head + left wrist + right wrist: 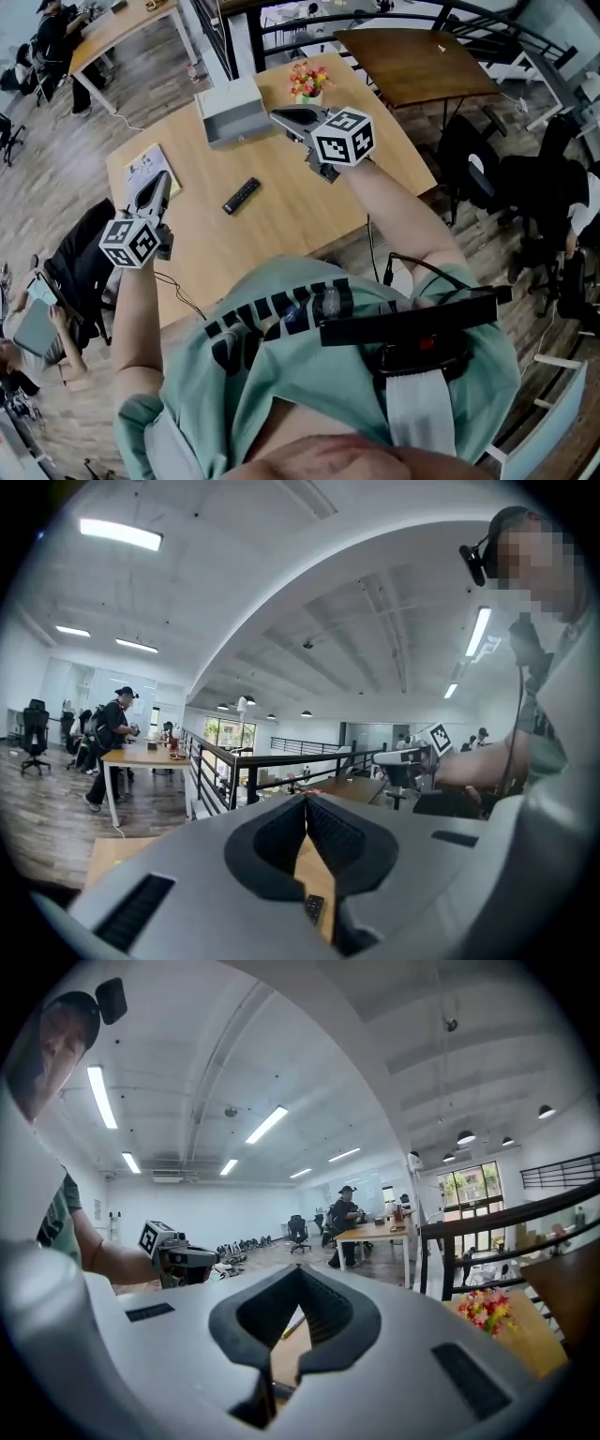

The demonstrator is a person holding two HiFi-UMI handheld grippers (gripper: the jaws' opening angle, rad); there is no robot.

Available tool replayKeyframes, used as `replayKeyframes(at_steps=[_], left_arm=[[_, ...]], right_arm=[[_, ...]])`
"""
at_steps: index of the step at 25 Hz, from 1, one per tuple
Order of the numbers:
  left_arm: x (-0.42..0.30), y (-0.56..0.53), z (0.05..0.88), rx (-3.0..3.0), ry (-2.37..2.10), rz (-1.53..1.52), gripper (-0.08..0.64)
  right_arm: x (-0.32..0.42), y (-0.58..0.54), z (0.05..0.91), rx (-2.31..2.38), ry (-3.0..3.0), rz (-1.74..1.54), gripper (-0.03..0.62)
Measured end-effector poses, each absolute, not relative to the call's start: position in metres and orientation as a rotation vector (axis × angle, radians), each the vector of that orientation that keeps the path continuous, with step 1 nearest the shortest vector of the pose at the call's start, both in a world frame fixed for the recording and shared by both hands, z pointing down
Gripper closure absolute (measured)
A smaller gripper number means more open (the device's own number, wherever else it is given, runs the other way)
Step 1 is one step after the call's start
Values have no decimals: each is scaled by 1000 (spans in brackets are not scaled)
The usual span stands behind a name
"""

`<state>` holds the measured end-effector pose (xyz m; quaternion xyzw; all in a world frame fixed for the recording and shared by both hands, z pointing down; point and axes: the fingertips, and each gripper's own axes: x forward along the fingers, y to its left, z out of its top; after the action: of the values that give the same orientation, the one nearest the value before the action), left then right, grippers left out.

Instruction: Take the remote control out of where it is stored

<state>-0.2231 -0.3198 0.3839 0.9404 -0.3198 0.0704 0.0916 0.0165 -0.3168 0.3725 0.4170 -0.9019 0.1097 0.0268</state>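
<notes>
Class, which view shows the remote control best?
Head view: the whole remote control lies on the table. The left gripper view catches only a sliver; the right gripper view, nothing certain.

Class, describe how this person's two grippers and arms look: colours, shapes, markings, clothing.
Both the left gripper and the right gripper are grey, tapering wedges with dark ribbed jaws. Each carries a white cube printed with black square markers. The person wears a pale green short-sleeved T-shirt with dark lettering.
</notes>
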Motion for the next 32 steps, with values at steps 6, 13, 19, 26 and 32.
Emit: replayKeyframes(at_steps=[6,13,19,26,32], left_arm=[[-216,-305,381,2698,-1135,137,555],[-168,-291,386,2672,-1235,161,555],[-157,-296,381,2738,-1196,203,555],[-182,-305,372,2764,-1167,159,555],[-196,-311,377,2763,-1173,146,555]], right_arm=[[49,-314,369,1166,-2830,321,589],[84,-317,381,1049,-2868,348,589],[72,-321,376,1053,-2888,361,589],[50,-325,371,1096,-2870,378,589],[46,-328,379,1121,-2833,381,589]])
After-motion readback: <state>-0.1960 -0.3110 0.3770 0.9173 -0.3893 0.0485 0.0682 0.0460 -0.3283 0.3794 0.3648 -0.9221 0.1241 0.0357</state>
